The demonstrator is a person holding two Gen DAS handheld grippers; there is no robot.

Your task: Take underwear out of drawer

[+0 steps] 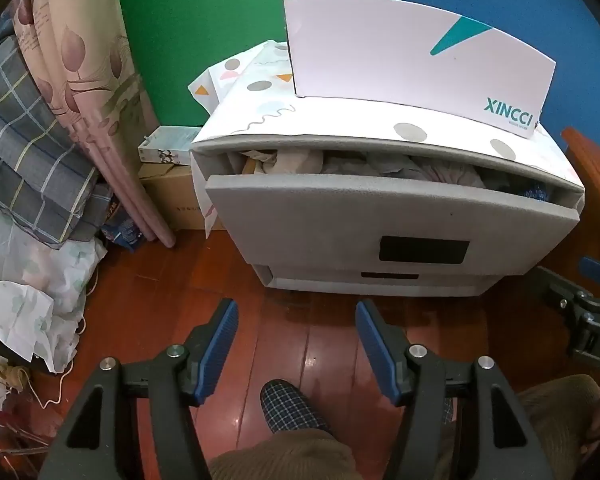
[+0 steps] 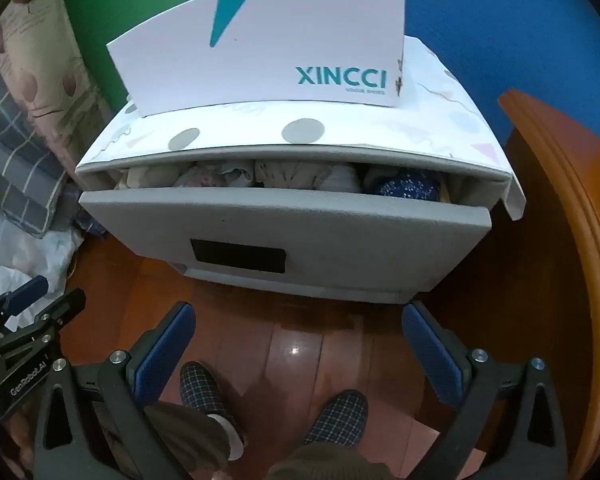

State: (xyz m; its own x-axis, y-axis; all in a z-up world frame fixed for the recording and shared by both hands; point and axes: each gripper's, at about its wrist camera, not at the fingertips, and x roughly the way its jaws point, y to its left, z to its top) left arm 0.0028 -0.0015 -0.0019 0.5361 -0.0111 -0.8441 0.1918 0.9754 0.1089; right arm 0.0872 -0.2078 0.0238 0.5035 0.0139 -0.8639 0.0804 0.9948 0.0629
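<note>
A grey drawer unit stands on the wooden floor, its top drawer (image 1: pixel 392 216) (image 2: pixel 284 228) pulled part way out. Crumpled underwear (image 1: pixel 340 164) (image 2: pixel 284 176) in pale colours fills the gap, with a dark blue dotted piece (image 2: pixel 408 188) at the right end. My left gripper (image 1: pixel 296 320) hangs open over the floor in front of the unit, nothing between its blue pads. My right gripper (image 2: pixel 298 324) is open wide, also over the floor before the drawer front and holding nothing. Each gripper shows at the edge of the other's view.
A white XINCCI box (image 1: pixel 416 68) (image 2: pixel 268 52) sits on the unit's dotted cover. Folded bedding (image 1: pixel 40 140) and cardboard boxes (image 1: pixel 172 196) stand to the left, orange wooden furniture (image 2: pixel 564 240) to the right. A person's checked slippers (image 2: pixel 340 412) rest on the floor below.
</note>
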